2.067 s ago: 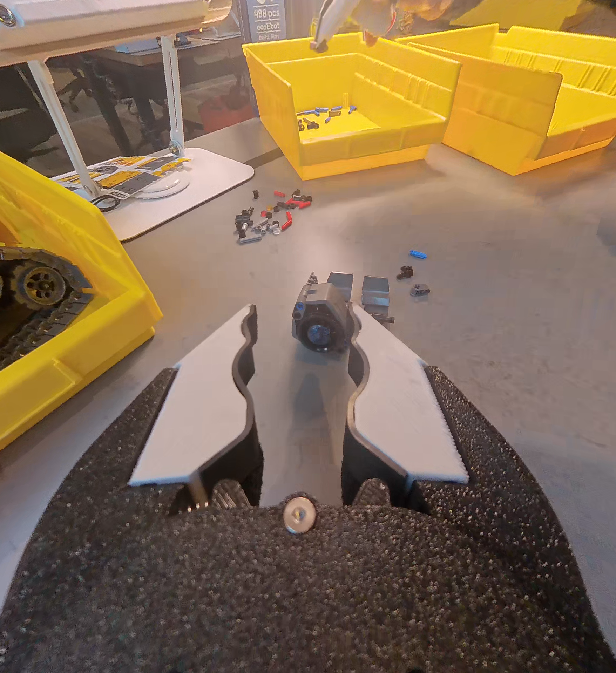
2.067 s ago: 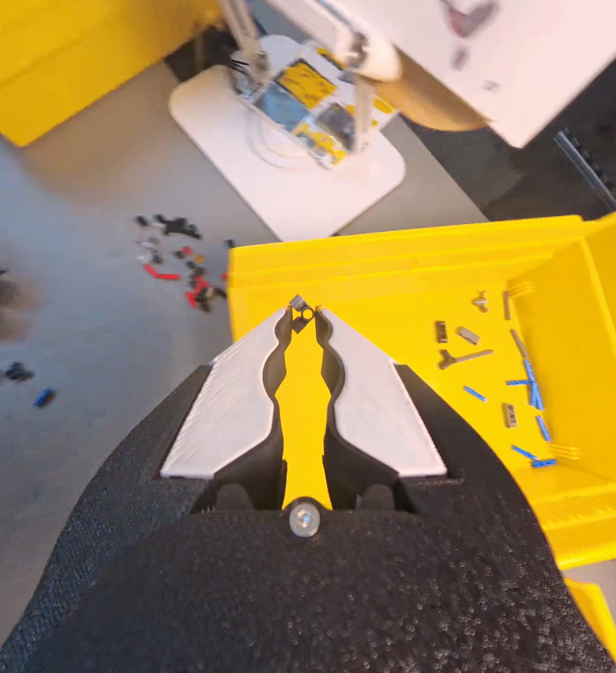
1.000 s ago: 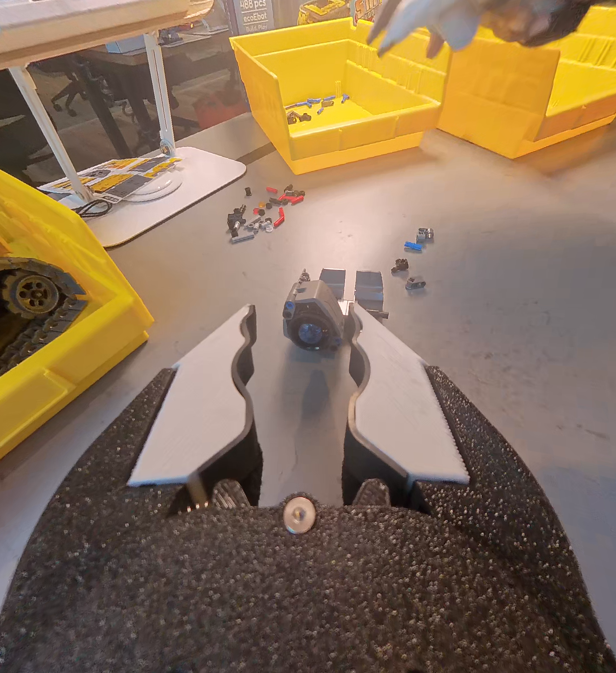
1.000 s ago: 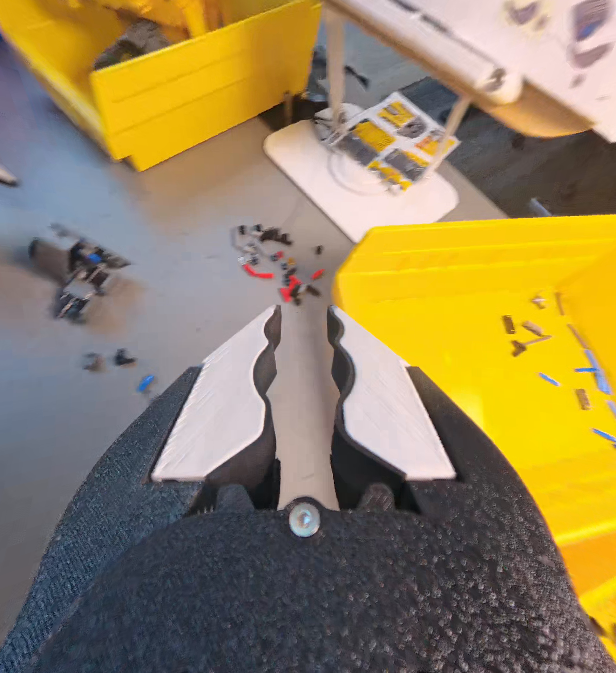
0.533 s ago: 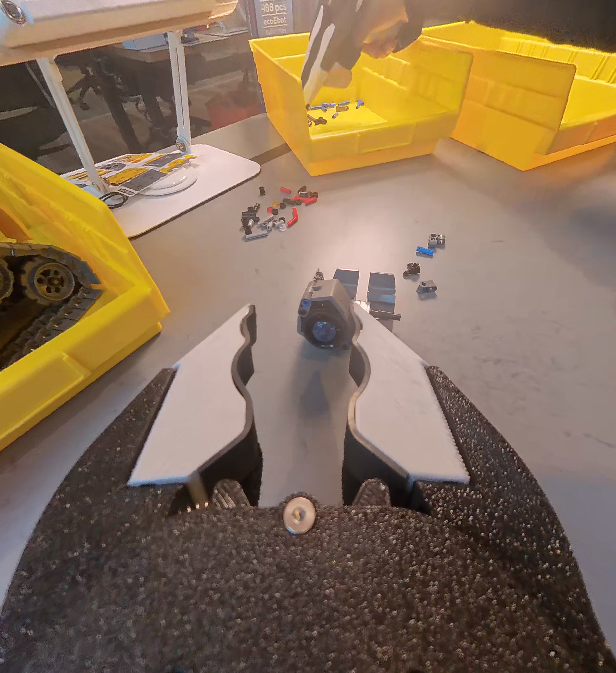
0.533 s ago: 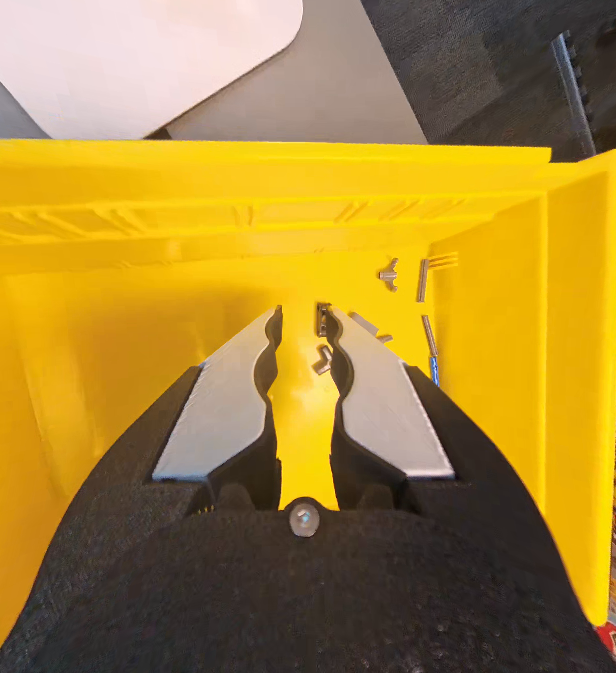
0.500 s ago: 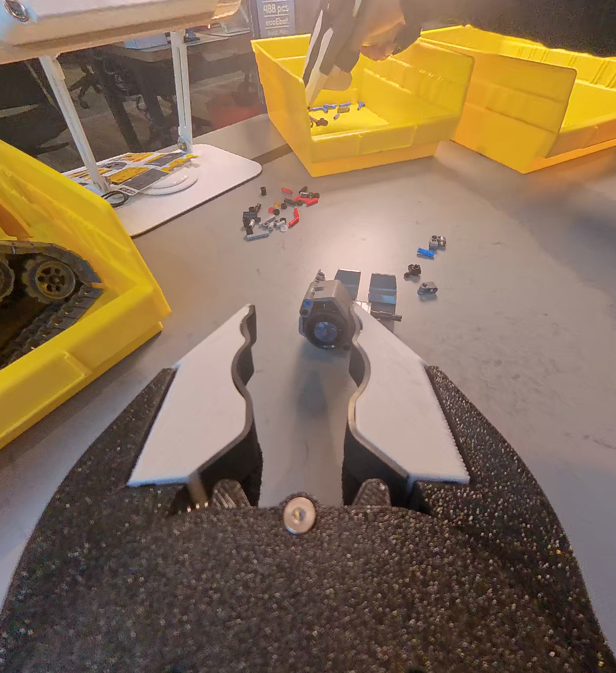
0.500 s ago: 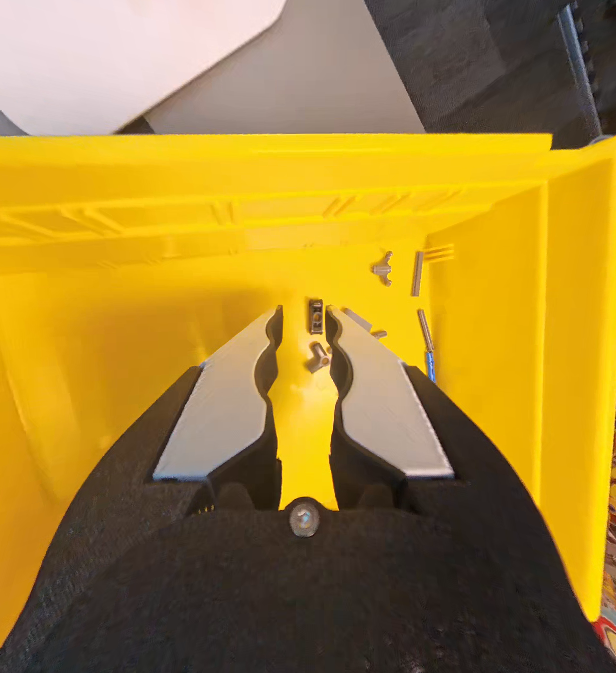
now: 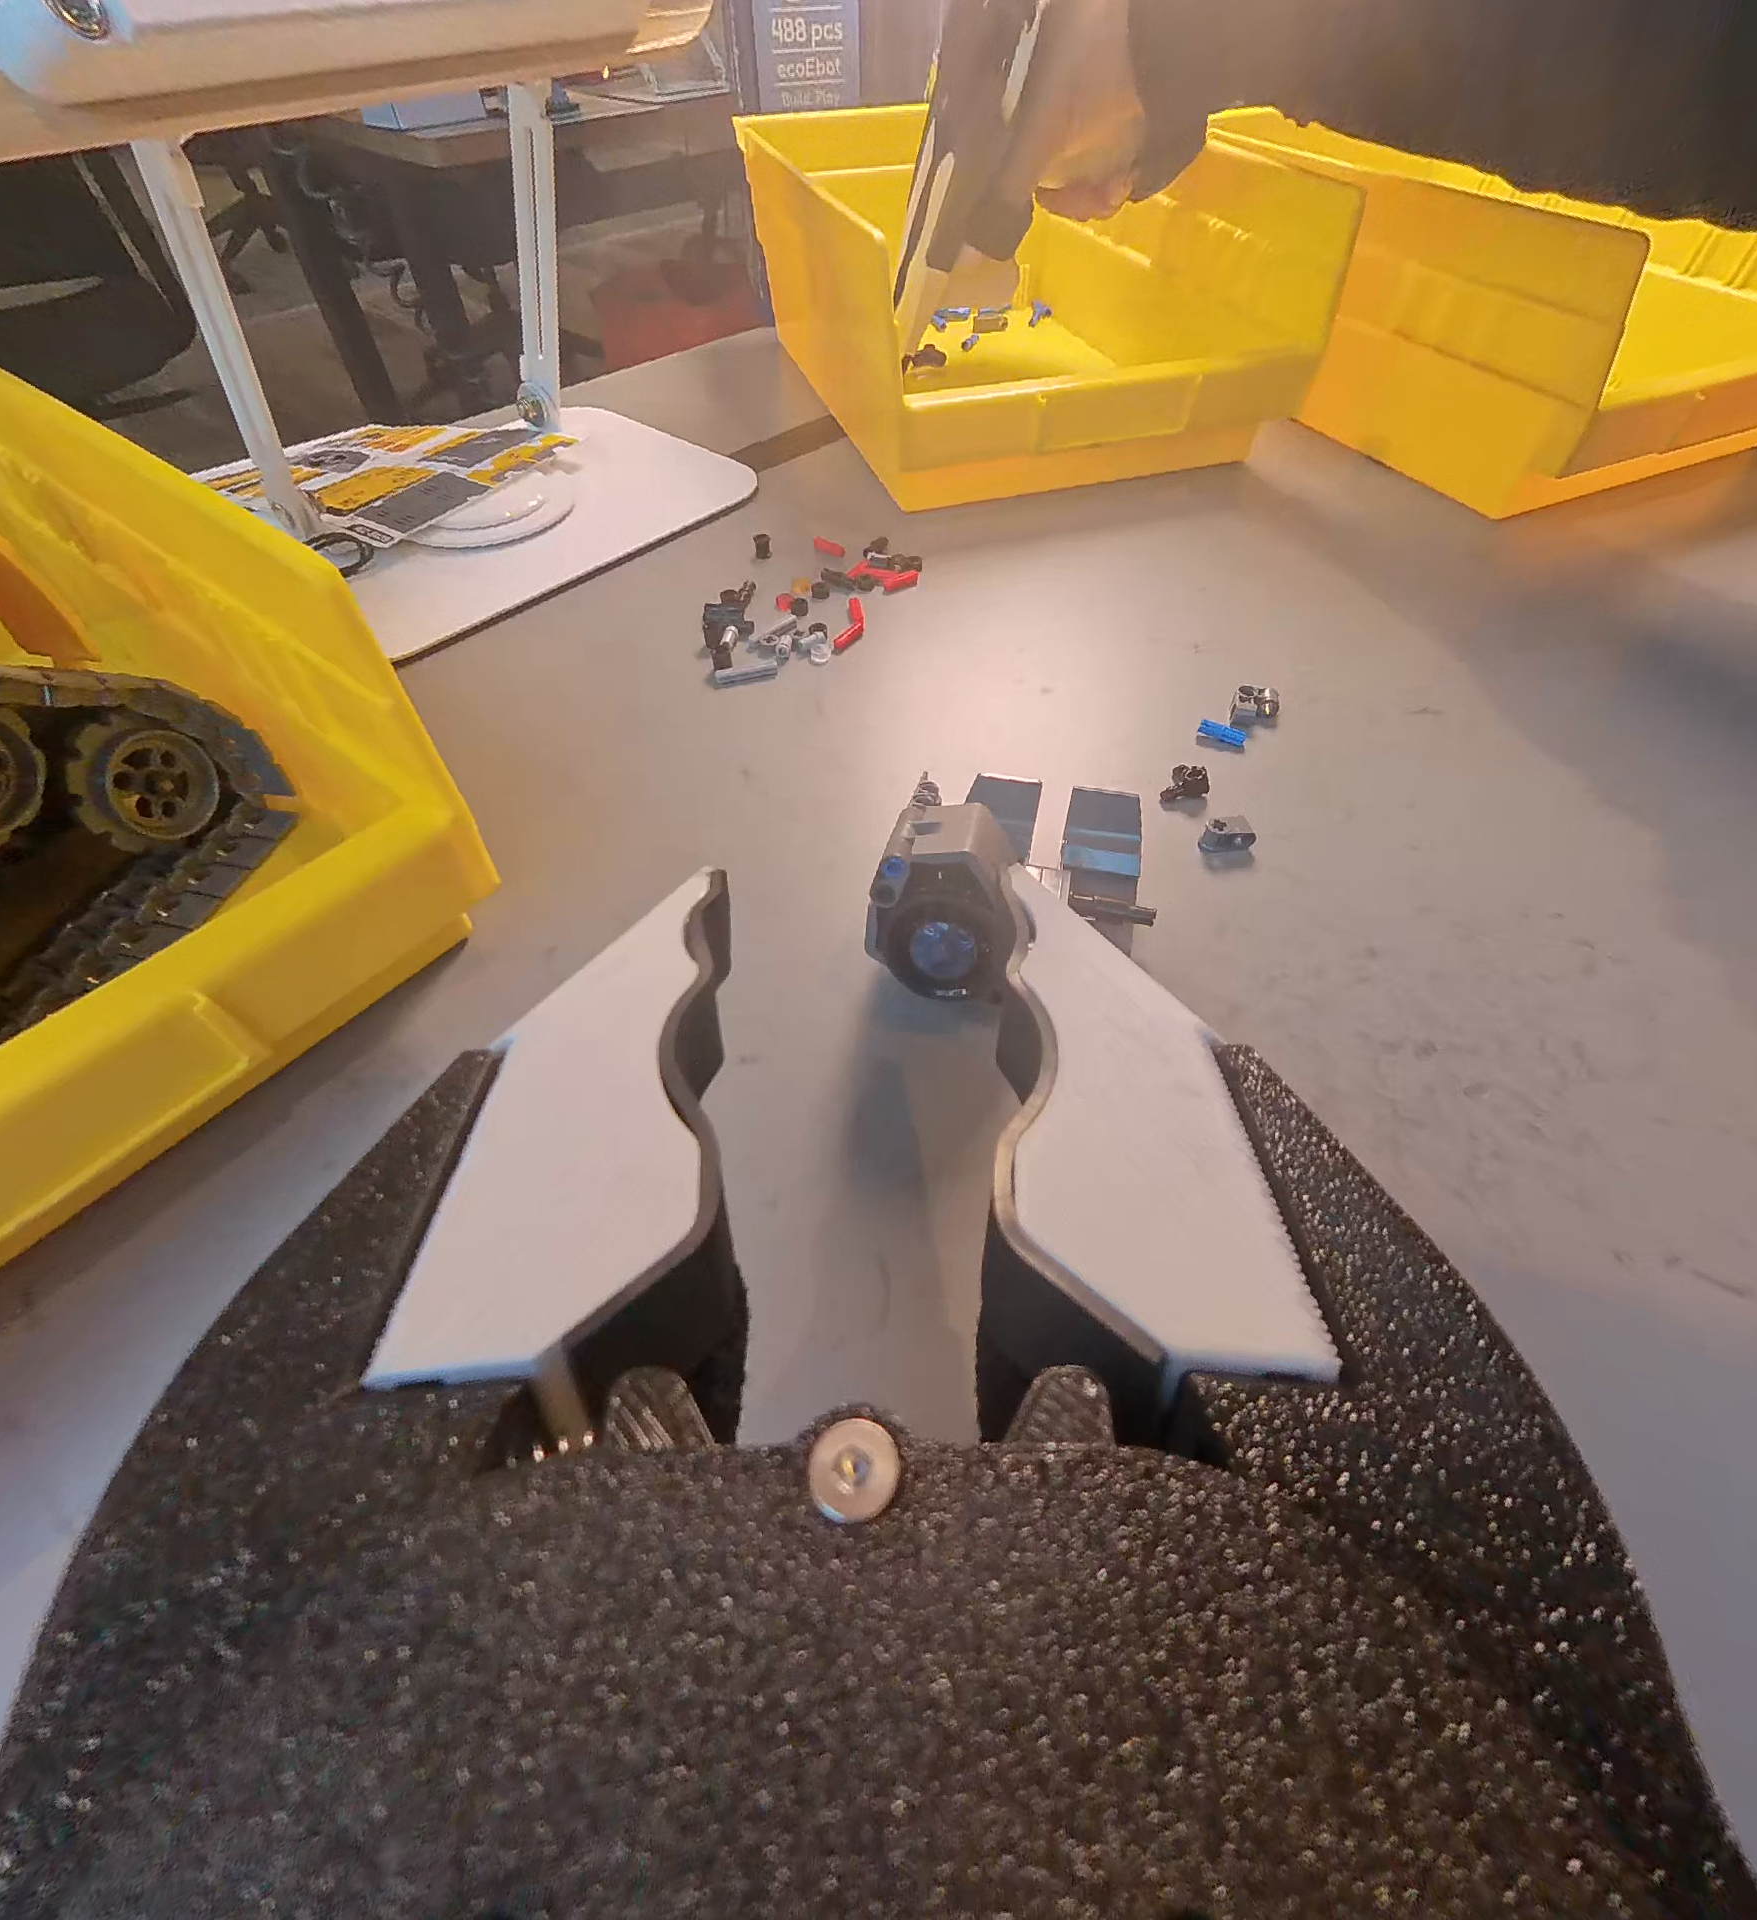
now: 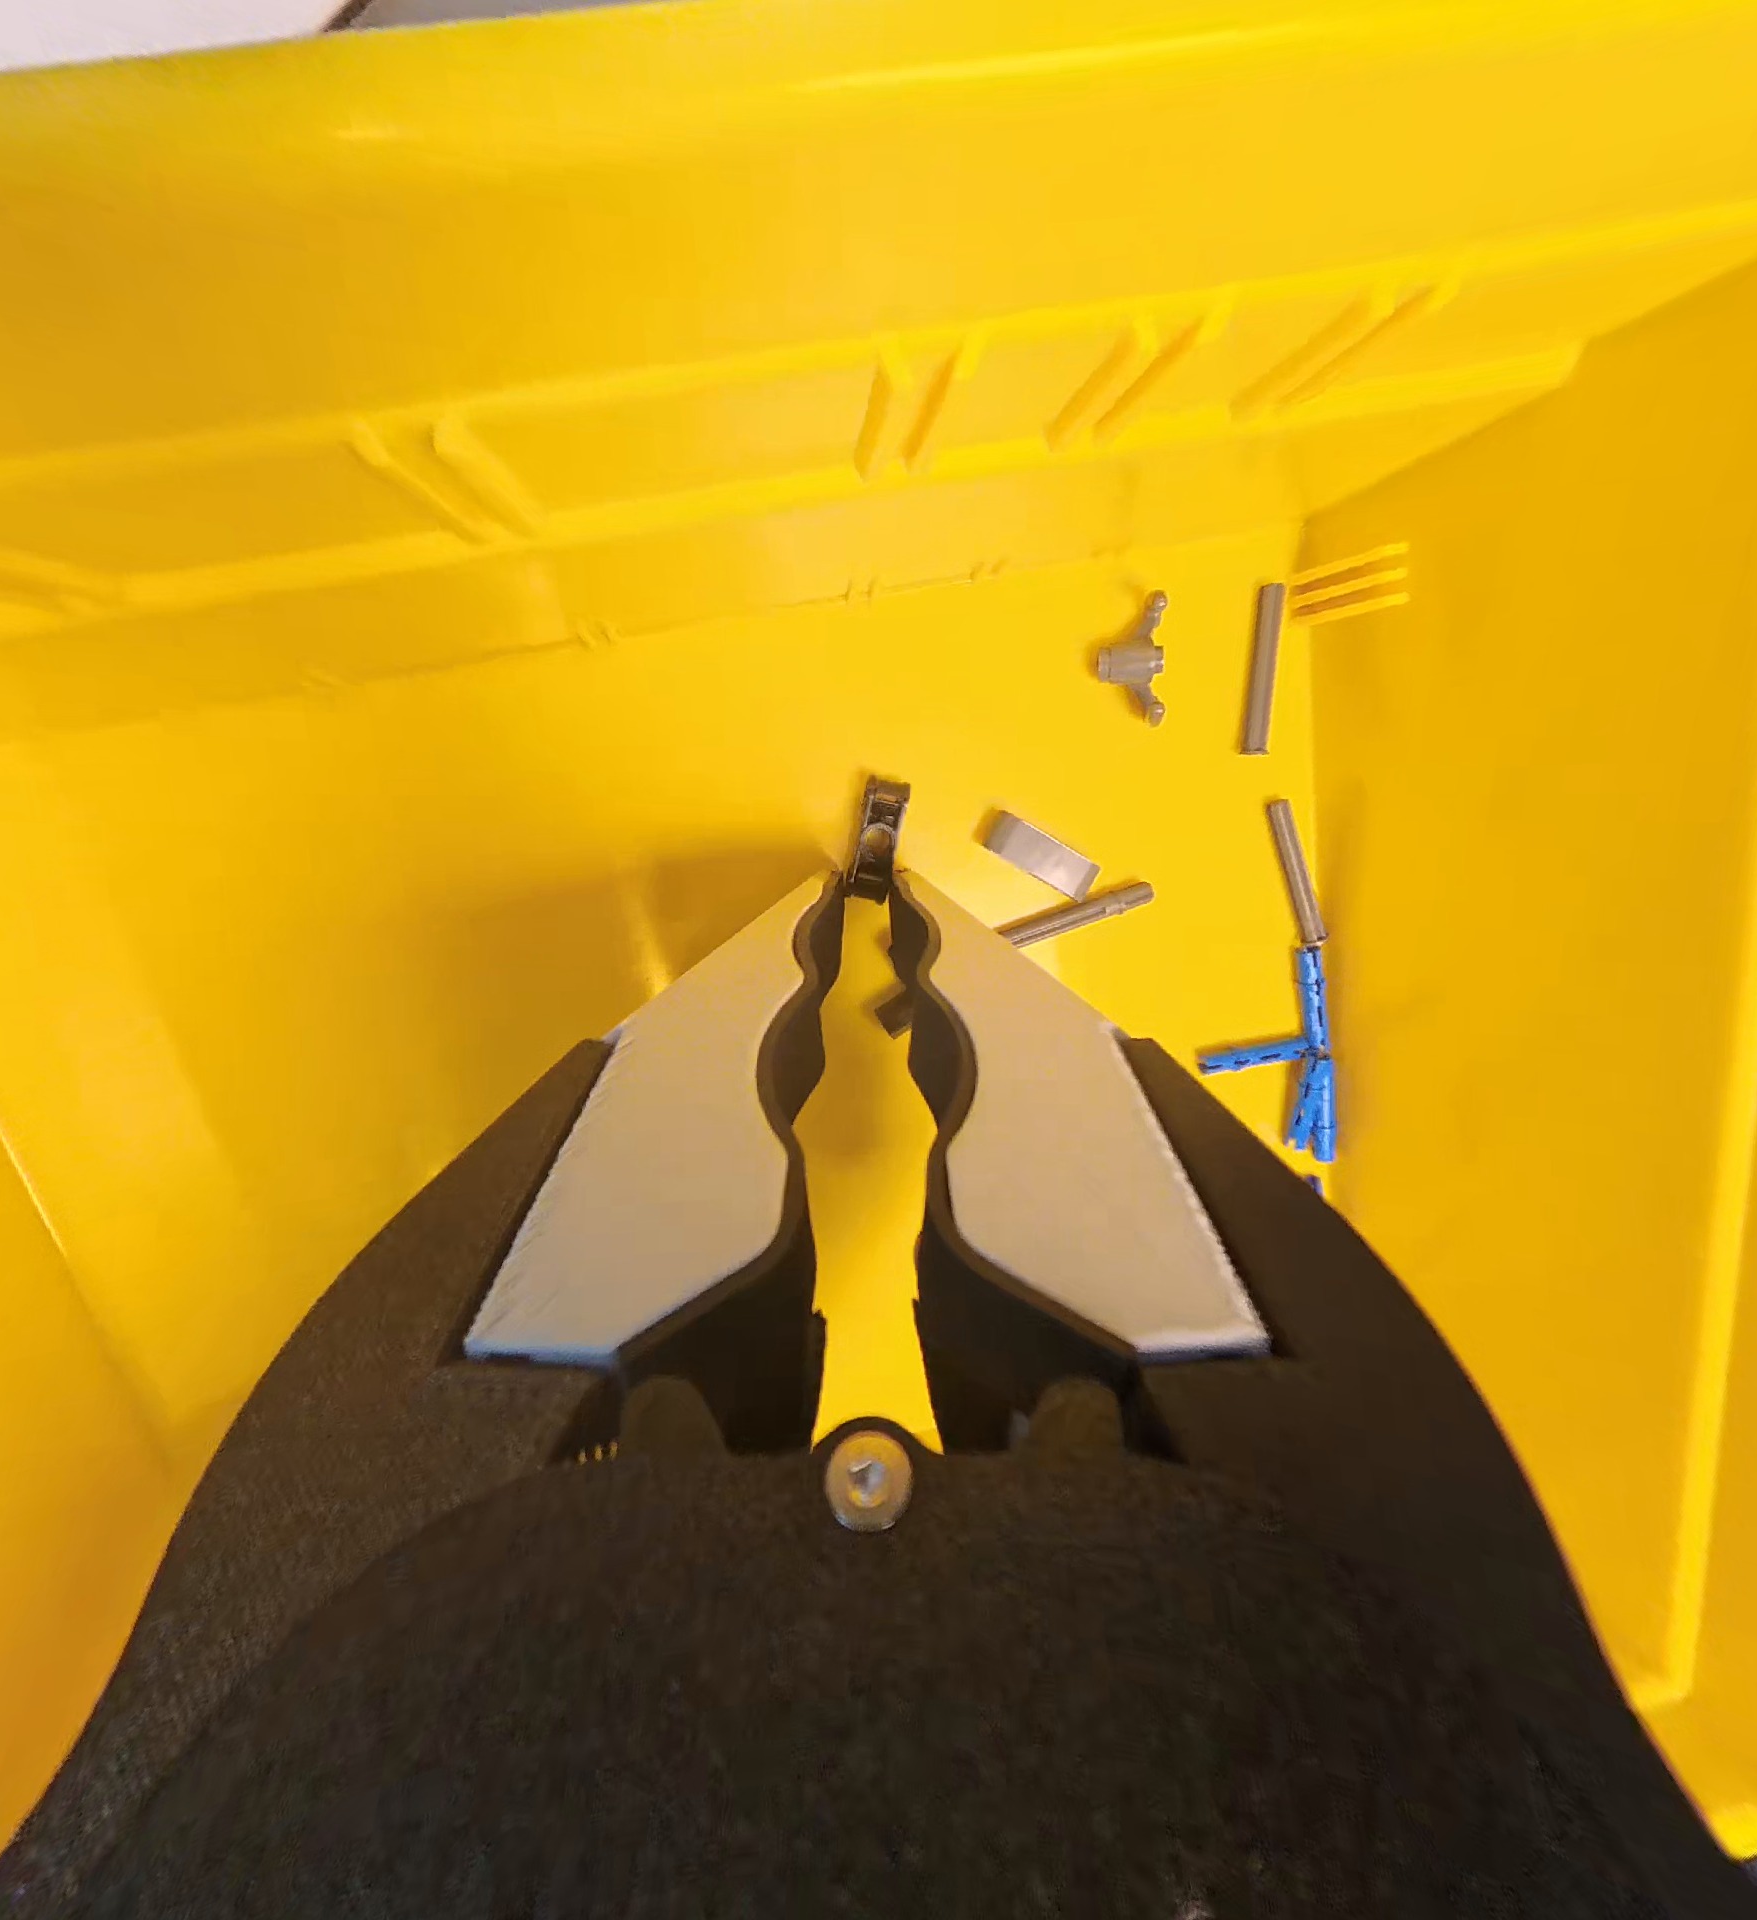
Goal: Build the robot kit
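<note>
Our right gripper (image 10: 866,894) reaches down into the yellow bin (image 10: 645,260), its jaws nearly closed and pinching a small black connector (image 10: 879,831) at the tips, so the piece stands clear of the grey pins (image 10: 1076,914) just to its right. Our left gripper (image 9: 858,914) waits wide and empty above the table (image 9: 1425,1039), the grey motor block (image 9: 941,914) lying against its right finger's inner edge, seemingly kept within reach.

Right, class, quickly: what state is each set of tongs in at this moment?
Left tongs: open, holding nothing; grey motor block against one finger.
Right tongs: shut on a small black piece inside the yellow bin.
</note>
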`<state>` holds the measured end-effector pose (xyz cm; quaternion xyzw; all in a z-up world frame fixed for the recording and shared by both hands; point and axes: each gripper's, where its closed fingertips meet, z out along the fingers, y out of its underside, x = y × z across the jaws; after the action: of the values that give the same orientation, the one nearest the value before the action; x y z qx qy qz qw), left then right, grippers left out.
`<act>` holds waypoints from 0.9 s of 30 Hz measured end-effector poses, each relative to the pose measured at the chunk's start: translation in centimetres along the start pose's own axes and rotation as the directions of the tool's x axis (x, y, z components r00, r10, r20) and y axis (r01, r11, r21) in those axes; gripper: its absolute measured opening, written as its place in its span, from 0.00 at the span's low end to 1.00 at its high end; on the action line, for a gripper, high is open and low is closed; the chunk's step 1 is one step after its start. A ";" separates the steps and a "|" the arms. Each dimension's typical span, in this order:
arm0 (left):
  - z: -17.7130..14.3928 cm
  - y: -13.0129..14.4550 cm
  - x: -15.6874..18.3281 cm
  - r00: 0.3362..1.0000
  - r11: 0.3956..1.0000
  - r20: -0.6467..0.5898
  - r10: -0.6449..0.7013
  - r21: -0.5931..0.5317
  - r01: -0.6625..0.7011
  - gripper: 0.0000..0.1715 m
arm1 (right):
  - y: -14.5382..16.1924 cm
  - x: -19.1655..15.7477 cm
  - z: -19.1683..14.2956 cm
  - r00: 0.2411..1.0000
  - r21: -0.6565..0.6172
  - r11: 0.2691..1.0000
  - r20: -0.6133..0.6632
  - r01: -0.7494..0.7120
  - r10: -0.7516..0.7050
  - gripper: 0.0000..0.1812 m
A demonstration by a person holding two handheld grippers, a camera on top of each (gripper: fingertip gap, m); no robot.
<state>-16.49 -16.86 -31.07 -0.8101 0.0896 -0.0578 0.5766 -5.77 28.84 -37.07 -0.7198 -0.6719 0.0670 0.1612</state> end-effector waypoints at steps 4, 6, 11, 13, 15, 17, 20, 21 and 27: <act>0.0 0.0 -0.2 1.000 1.000 0.005 -0.006 0.002 0.006 0.29 | -0.5 -0.9 -1.0 0.999 0.026 0.999 0.009 0.039 -0.040 0.04; -0.1 -0.1 -0.2 1.000 1.000 0.008 -0.009 0.007 0.009 0.29 | -1.4 -2.1 -2.8 0.997 0.069 0.995 0.018 0.078 -0.079 0.04; 0.0 0.0 0.0 1.000 1.000 0.001 0.001 0.003 -0.001 0.29 | -2.7 -10.0 -9.8 0.970 0.183 0.956 0.035 0.229 -0.239 0.04; 0.0 0.0 0.2 1.000 1.000 -0.004 0.017 -0.002 -0.017 0.29 | -2.5 -15.0 -12.2 0.955 0.249 0.930 0.050 0.270 -0.291 0.05; 0.1 0.0 0.6 0.999 1.000 -0.014 0.029 -0.004 -0.029 0.29 | -1.3 -19.9 -13.2 0.946 0.277 0.916 0.062 0.290 -0.318 0.04; 0.2 0.0 1.1 0.999 0.999 -0.027 0.037 -0.005 -0.037 0.29 | 0.8 -24.3 -12.7 0.941 0.277 0.914 0.078 0.296 -0.329 0.04; 0.2 0.1 1.8 0.998 0.998 -0.043 0.053 -0.015 -0.054 0.29 | 4.2 -28.9 -10.4 0.945 0.255 0.924 0.087 0.286 -0.317 0.04; 0.2 0.2 1.9 0.997 0.998 -0.044 0.062 -0.019 -0.063 0.29 | 5.3 -29.9 -9.5 0.952 0.246 0.933 0.089 0.264 -0.293 0.04; 0.7 1.3 2.5 0.995 0.993 -0.062 0.077 -0.089 -0.082 0.33 | 8.5 -32.1 -6.5 0.980 0.257 0.951 0.051 0.171 -0.190 0.05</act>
<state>-14.02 -17.14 -32.57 -0.8294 0.1410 -0.0543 0.5378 1.51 -4.23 -37.59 -0.6259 -0.7266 0.1639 0.2312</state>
